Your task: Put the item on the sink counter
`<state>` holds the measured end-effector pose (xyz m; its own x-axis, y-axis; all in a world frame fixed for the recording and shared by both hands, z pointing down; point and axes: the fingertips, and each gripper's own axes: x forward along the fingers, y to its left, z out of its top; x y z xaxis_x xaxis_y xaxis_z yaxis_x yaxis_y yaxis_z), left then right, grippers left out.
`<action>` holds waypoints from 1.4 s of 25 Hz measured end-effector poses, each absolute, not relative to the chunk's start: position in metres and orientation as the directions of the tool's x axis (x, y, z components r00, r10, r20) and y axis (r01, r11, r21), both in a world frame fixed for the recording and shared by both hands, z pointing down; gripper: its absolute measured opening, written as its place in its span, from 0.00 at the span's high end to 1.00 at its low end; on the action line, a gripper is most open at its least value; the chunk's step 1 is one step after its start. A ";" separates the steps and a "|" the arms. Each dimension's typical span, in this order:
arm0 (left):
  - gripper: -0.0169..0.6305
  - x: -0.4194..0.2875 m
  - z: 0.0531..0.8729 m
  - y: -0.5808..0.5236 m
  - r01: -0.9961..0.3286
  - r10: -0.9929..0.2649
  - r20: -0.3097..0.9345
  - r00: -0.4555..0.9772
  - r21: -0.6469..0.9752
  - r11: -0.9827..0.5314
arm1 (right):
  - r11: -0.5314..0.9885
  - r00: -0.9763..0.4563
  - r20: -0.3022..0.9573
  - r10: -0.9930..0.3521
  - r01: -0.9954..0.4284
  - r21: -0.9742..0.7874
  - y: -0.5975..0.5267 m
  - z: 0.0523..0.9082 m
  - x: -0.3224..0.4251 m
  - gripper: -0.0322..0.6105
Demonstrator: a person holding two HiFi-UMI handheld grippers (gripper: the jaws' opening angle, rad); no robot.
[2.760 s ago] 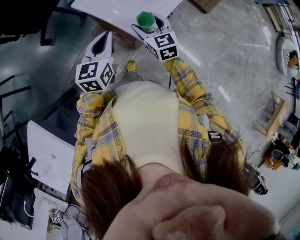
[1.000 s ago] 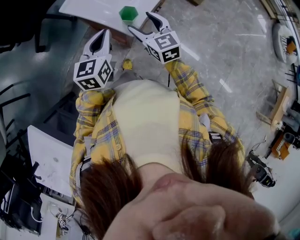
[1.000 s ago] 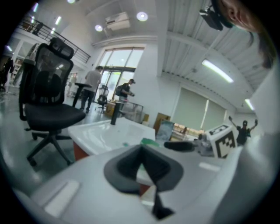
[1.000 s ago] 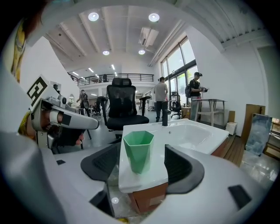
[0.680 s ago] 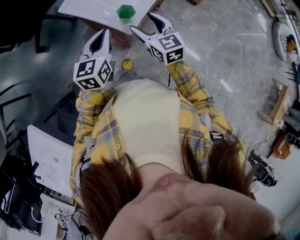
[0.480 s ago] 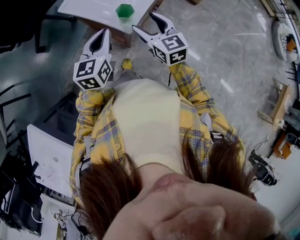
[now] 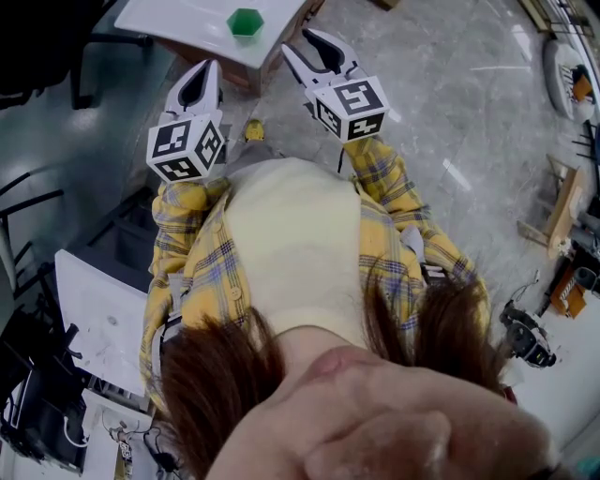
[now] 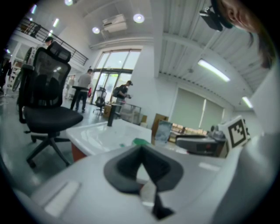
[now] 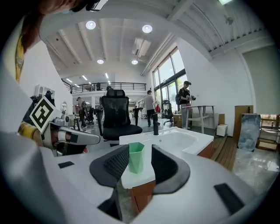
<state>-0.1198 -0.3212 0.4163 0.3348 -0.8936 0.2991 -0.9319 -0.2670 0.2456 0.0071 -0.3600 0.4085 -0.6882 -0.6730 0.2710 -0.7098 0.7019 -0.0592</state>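
A green hexagonal cup (image 7: 245, 21) stands upright on the white sink counter (image 7: 187, 19), near its corner. My right gripper (image 7: 302, 41) hangs to the right of the cup, off the counter's edge and apart from it. Its jaws are closing, with nothing between them. The right gripper view looks past the jaws of my right gripper (image 9: 139, 148) at the cup (image 9: 136, 158), which stands free on the counter (image 9: 175, 141). My left gripper (image 7: 206, 67) is shut and empty, below the counter's edge. From the left gripper view, the cup (image 8: 141, 141) peeks over the jaw tips.
A black tap (image 9: 156, 127) rises behind the sink basin. A black office chair (image 9: 116, 116) stands past the counter, and shows again in the left gripper view as the chair (image 8: 48, 109). Several people stand far back in the hall. A grey tiled floor (image 7: 450, 112) lies to the right.
The right gripper has let go of the green cup and drawn back to the right, and its jaws have narrowed. The cup stays on the counter. The left gripper has not moved.
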 end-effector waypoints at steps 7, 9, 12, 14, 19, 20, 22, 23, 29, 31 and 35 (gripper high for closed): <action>0.97 -0.114 0.414 -0.319 -0.930 -0.892 0.295 0.342 0.244 -0.276 | 0.680 -0.672 0.263 -0.692 -0.729 -0.075 -0.356 0.402 0.019 0.79; 0.97 -0.112 0.413 -0.318 -0.929 -0.892 0.292 0.345 0.243 -0.280 | 0.677 -0.673 0.258 -0.693 -0.731 -0.087 -0.354 0.400 0.021 0.82; 0.97 -0.109 0.412 -0.316 -0.927 -0.891 0.288 0.350 0.242 -0.286 | 0.674 -0.672 0.254 -0.696 -0.733 -0.092 -0.351 0.398 0.022 0.84; 0.97 -0.108 0.412 -0.315 -0.927 -0.891 0.285 0.352 0.241 -0.289 | 0.671 -0.668 0.255 -0.699 -0.736 -0.089 -0.349 0.398 0.023 0.86; 0.97 -0.107 0.409 -0.311 -0.925 -0.892 0.279 0.356 0.241 -0.294 | 0.655 -0.648 0.275 -0.711 -0.752 -0.079 -0.345 0.398 0.028 0.91; 0.97 -0.106 0.409 -0.310 -0.924 -0.892 0.279 0.357 0.242 -0.295 | 0.651 -0.643 0.279 -0.713 -0.755 -0.078 -0.345 0.399 0.029 0.92; 0.96 -0.105 0.409 -0.308 -0.924 -0.891 0.278 0.359 0.242 -0.296 | 0.645 -0.636 0.289 -0.715 -0.760 -0.079 -0.343 0.402 0.031 0.92; 0.97 -0.105 0.408 -0.308 -0.924 -0.891 0.277 0.359 0.242 -0.297 | 0.642 -0.634 0.294 -0.715 -0.762 -0.080 -0.342 0.403 0.032 0.93; 0.97 -0.106 0.409 -0.306 -0.925 -0.892 0.280 0.355 0.246 -0.291 | 0.630 -0.624 0.328 -0.710 -0.770 -0.101 -0.340 0.412 0.035 0.93; 0.97 -0.107 0.410 -0.306 -0.925 -0.892 0.281 0.354 0.246 -0.290 | 0.626 -0.622 0.332 -0.710 -0.772 -0.109 -0.340 0.414 0.036 0.93; 0.97 -0.106 0.411 -0.305 -0.924 -0.890 0.284 0.355 0.248 -0.290 | 0.618 -0.616 0.336 -0.713 -0.778 -0.115 -0.340 0.416 0.037 0.93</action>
